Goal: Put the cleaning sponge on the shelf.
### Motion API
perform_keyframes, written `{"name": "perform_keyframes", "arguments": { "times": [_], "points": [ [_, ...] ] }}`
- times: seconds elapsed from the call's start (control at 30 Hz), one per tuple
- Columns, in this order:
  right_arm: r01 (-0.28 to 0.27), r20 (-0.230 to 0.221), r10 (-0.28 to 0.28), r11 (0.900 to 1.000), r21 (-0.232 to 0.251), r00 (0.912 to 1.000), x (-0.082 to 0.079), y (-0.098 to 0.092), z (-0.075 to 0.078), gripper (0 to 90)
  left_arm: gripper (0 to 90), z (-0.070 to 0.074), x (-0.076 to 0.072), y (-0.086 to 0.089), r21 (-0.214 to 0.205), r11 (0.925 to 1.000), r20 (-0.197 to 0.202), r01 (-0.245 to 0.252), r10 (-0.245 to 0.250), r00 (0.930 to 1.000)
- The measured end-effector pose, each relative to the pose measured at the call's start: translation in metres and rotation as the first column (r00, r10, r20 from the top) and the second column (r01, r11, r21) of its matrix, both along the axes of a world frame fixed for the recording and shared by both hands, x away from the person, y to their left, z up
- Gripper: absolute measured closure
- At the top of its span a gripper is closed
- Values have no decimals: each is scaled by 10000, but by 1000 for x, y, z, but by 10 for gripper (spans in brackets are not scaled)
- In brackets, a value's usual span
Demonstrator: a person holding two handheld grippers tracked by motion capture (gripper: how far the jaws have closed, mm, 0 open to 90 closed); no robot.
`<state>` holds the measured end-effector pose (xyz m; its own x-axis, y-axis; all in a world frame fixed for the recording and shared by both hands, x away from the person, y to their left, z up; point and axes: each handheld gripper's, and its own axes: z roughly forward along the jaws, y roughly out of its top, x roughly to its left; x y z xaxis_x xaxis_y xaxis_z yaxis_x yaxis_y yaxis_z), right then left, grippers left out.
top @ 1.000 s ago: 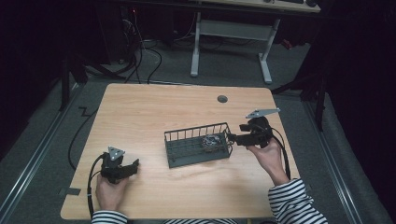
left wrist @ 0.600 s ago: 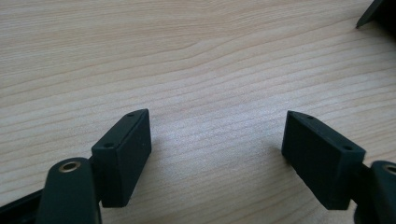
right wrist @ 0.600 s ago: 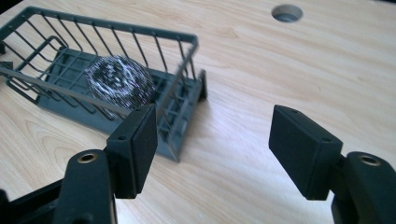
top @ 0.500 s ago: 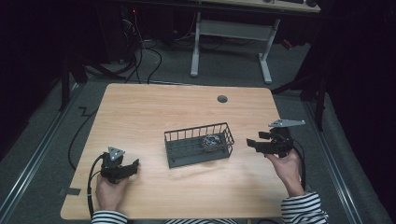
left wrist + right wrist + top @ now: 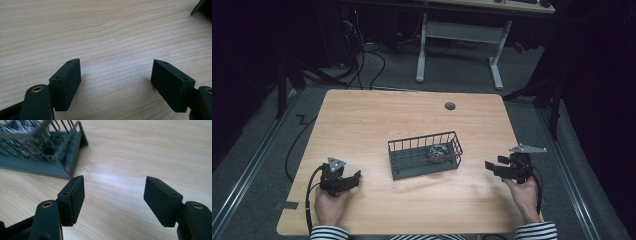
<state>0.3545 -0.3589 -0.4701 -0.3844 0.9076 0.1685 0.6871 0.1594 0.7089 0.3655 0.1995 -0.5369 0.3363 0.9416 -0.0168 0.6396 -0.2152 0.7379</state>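
From the high view we see a wooden table (image 5: 377, 125) with a dark wire basket (image 5: 425, 155) near its middle; a crumpled silvery wad (image 5: 439, 151) lies inside the basket toward its right end, touching the floor of it; a small round hole (image 5: 450, 106) sits in the tabletop farther back. Our left gripper (image 5: 354, 179) rests low at the near left of the table, held in a hand with a striped sleeve (image 5: 328, 233), well apart from the basket; its jaws point toward the basket and stand apart with nothing between them. Our right gripper (image 5: 490, 165) is at the near right edge of the table, near the basket's right end but not touching it; a grey three-cornered plate (image 5: 527, 148) rides on top of it.

In the left gripper view we look along the left gripper (image 5: 116, 75) at bare wood; its two black jaws stand wide and hold nothing; a dark corner (image 5: 200, 7) shows at the top right, too little of it for us to name.

In the right gripper view the right gripper (image 5: 113, 192) hangs just over the tabletop; its jaws have just been closing a little, yet they stand apart with only wood between them; the basket (image 5: 62, 157) lies beyond the left jaw, and the silvery wad (image 5: 25, 132) is blurred behind its wires.
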Motion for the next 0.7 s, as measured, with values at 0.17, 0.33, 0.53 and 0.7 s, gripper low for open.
{"name": "perform_keyframes", "arguments": {
  "times": [0.17, 0.33, 0.53, 0.7],
  "points": [
    [401, -86, -403, 9990, -205, 9992, -6, -3, -25, 373, 247, 0, 0, 0, -1, 10000, 1, 1, -1, 10000],
    [889, -22, -892, 9938, -661, 9960, -11, -5, -47, 376, 247, 0, 0, 0, -2, 10000, 1, 0, 0, 10000],
    [1219, 302, -1196, 9886, -883, 9924, -15, -6, -56, 364, 247, 0, 0, 0, 5, 10000, 10, -5, 5, 10000],
    [1289, 838, -1159, 9766, -1719, 9897, -19, 2, -60, 361, 247, 0, 0, 0, -4, 10000, 3, -2, 2, 10000]
  ]
}}
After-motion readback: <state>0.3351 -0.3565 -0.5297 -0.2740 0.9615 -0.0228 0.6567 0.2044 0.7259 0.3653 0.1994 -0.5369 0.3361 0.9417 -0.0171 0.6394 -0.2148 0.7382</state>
